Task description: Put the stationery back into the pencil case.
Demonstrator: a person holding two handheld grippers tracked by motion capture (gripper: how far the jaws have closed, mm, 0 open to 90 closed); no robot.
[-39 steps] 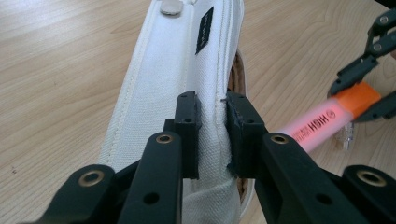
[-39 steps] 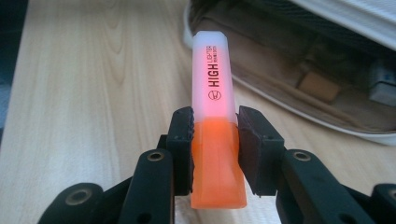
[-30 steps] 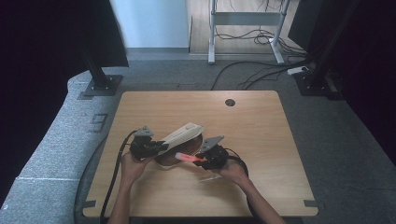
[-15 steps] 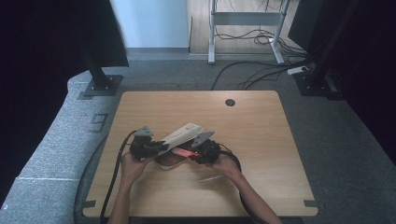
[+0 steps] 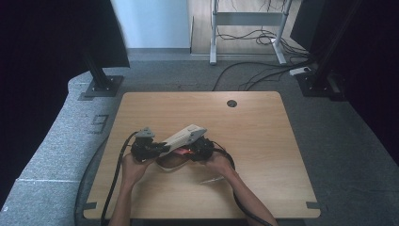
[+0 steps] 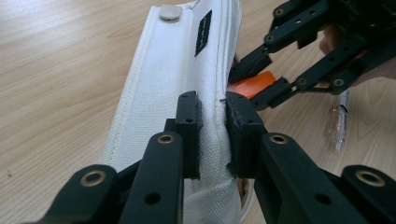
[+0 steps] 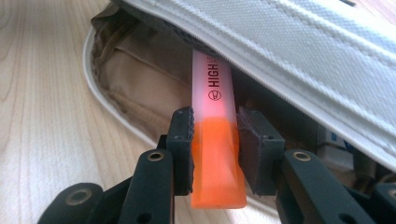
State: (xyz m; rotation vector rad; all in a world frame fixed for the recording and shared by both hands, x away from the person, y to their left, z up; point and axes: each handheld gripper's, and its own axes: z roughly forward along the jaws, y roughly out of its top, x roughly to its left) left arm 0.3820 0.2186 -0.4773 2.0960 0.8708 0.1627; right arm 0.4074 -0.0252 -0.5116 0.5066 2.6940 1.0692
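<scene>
The left tongs are clenched on the white canvas flap of a pencil case, pinching a fold of the fabric between the pads and lifting it clear of the wooden surface. That lift looks like the reason for the grip: with the flap raised, the tan lining is laid open as a mouth along the case's near side, wide enough to take something long. The right tongs are grasping an orange highlighter across its body, pads pressed on either side where the pale barrel meets the orange end, and they hold it lengthwise so it points straight into that opening. Its far end already sits under the edge of the flap, inside the case, while the orange end sticks out toward the camera. Seen from the high view, the two tongs meet near the front middle of the surface, the left tongs at one end of the case and the right tongs beside it, with the flap tilted up between them. A clear pen lies loose on the wood just beside the right tongs, apart from the case, probably waiting its turn. The step in hand seems to be stowing the highlighter.
</scene>
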